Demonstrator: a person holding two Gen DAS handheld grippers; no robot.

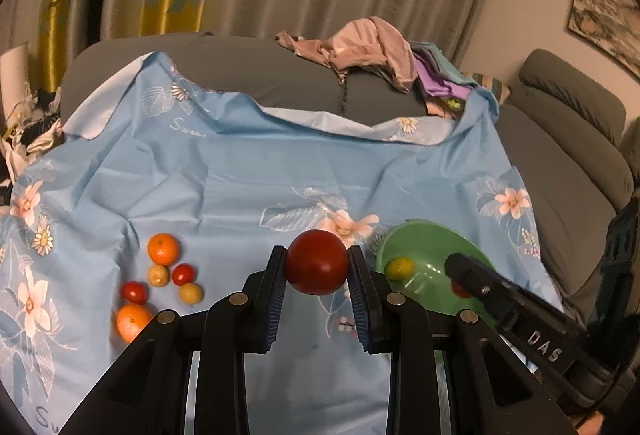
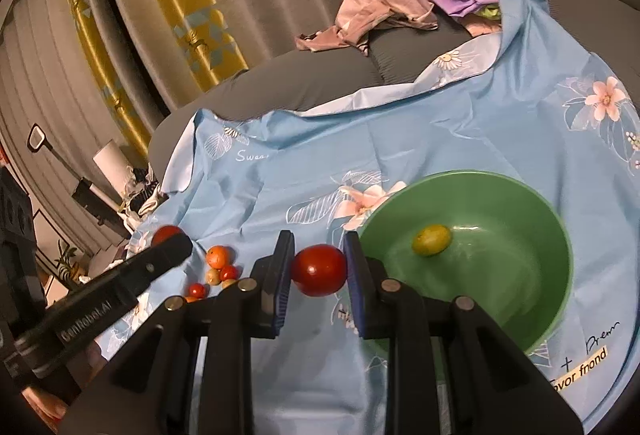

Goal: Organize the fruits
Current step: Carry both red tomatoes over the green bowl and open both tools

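Observation:
In the left wrist view my left gripper [image 1: 316, 255] is shut on a red tomato [image 1: 316, 267], lifted above the blue floral cloth [image 1: 240, 175]. To its right lies a green bowl [image 1: 420, 235] with a yellow-green fruit [image 1: 400, 268] inside. My right gripper [image 1: 456, 263] reaches over that bowl. In the right wrist view my right gripper [image 2: 319, 255] is shut on another red tomato [image 2: 319, 273], just left of the green bowl [image 2: 500, 275] holding the yellow-green fruit [image 2: 432, 240]. My left gripper [image 2: 178, 241] shows at the left with its tomato [image 2: 165, 233].
Several loose fruits lie on the cloth at the left: two oranges [image 1: 163, 248], small tomatoes [image 1: 183, 274] and yellowish fruits [image 1: 191, 293]. A pile of clothes [image 1: 372, 47] rests on the grey sofa behind. Curtains hang at the back.

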